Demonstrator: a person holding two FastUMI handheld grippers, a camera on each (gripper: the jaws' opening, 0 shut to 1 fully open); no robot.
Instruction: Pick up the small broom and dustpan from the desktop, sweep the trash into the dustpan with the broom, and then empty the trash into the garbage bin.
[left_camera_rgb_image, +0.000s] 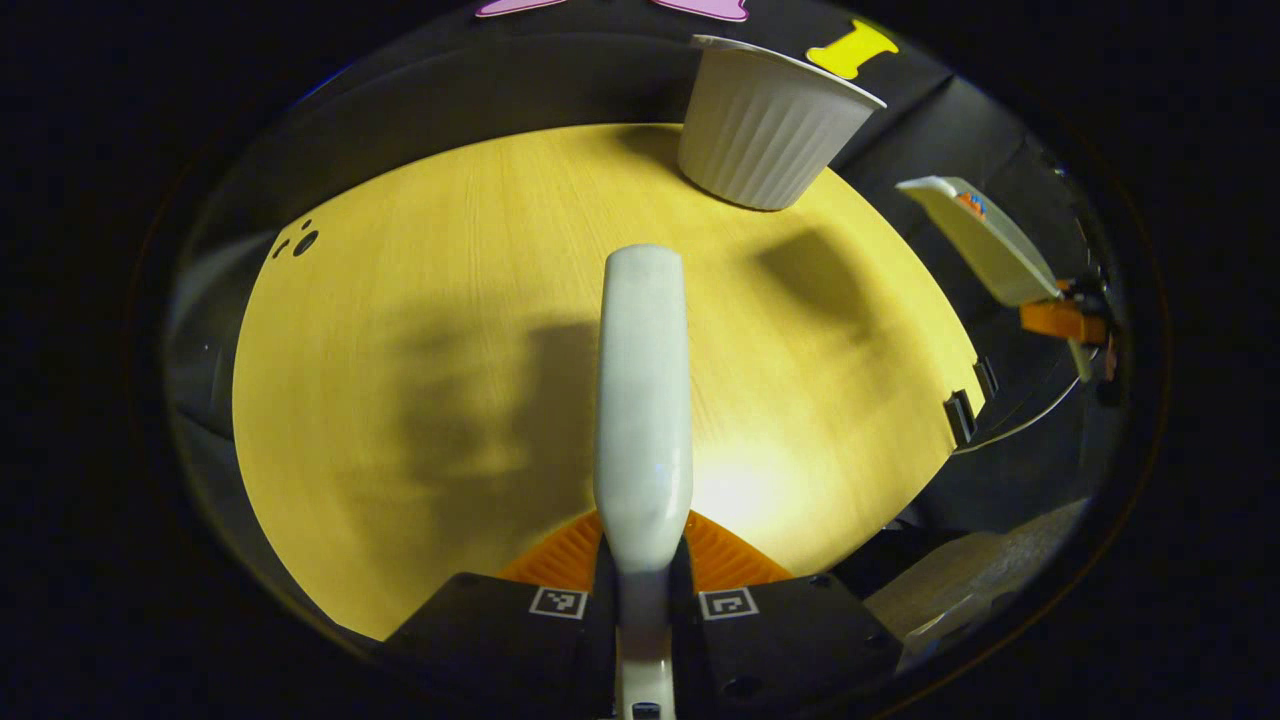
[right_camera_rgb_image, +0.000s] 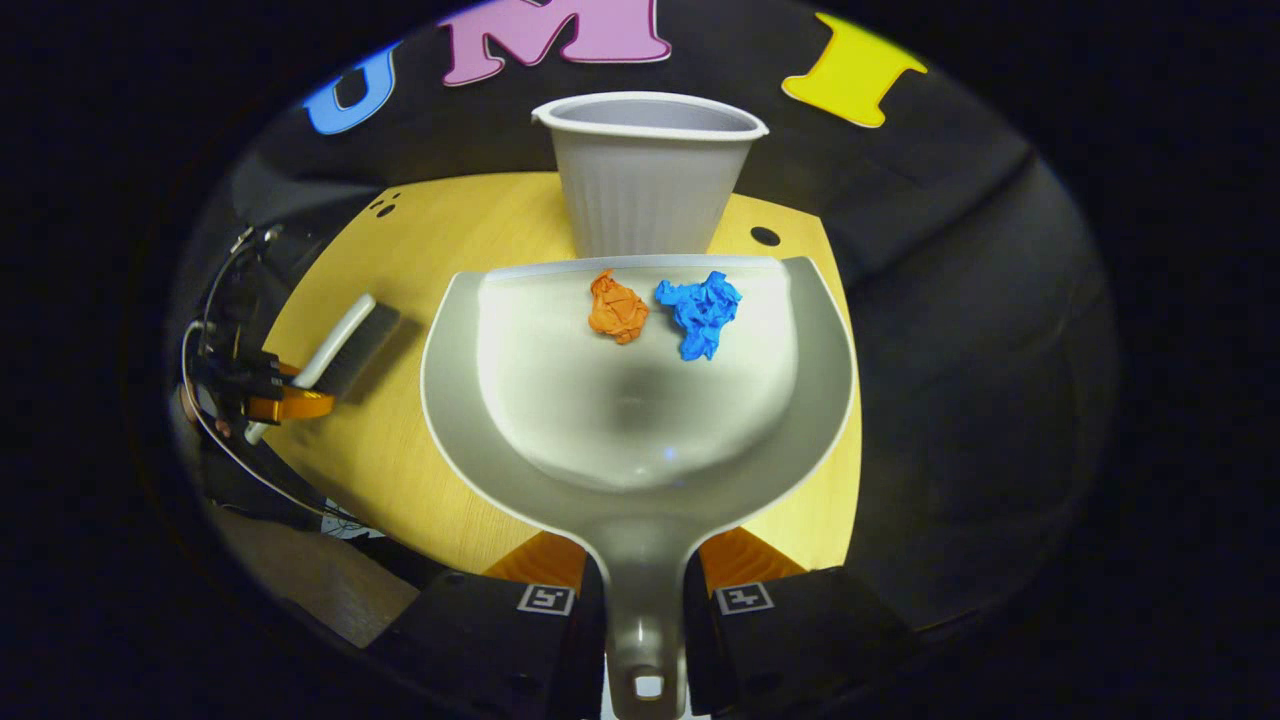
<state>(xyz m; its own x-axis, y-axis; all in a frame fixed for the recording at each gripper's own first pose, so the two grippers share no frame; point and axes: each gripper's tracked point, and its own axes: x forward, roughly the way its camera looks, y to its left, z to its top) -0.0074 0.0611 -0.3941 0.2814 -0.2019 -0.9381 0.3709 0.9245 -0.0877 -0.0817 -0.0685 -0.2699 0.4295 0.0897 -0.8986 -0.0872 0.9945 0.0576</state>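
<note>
**Now: dustpan loaded, held near bin; broom held over desk**

Right gripper view, near: right gripper (right_camera_rgb_image: 645, 590) clamped on handle of dustpan (right_camera_rgb_image: 640, 470), both fingers pressing the handle from either side. Pan extends fwd, roughly level, over the desktop (right_camera_rgb_image: 420, 250). Inside pan, toward its far lip: orange paper wad (right_camera_rgb_image: 618, 308) and blue paper wad (right_camera_rgb_image: 700, 312), side by side, just apart. Beyond the lip: white ribbed garbage bin (right_camera_rgb_image: 648, 175), upright, standing at far edge of desk; pan lip close in front of bin wall, below its rim. Whether they touch — can't tell.

Same view, left side: left gripper (right_camera_rgb_image: 280, 400) w/ broom (right_camera_rgb_image: 345, 345), bristles dark, over desk's left part; contact w/ desk unclear.

Left gripper view, near: fingers closed on broom handle, white handle back running fwd over desk. Far: bin upper right on desk; dustpan off to right past desk edge, tilted, a bit of wad visible inside.
</note>
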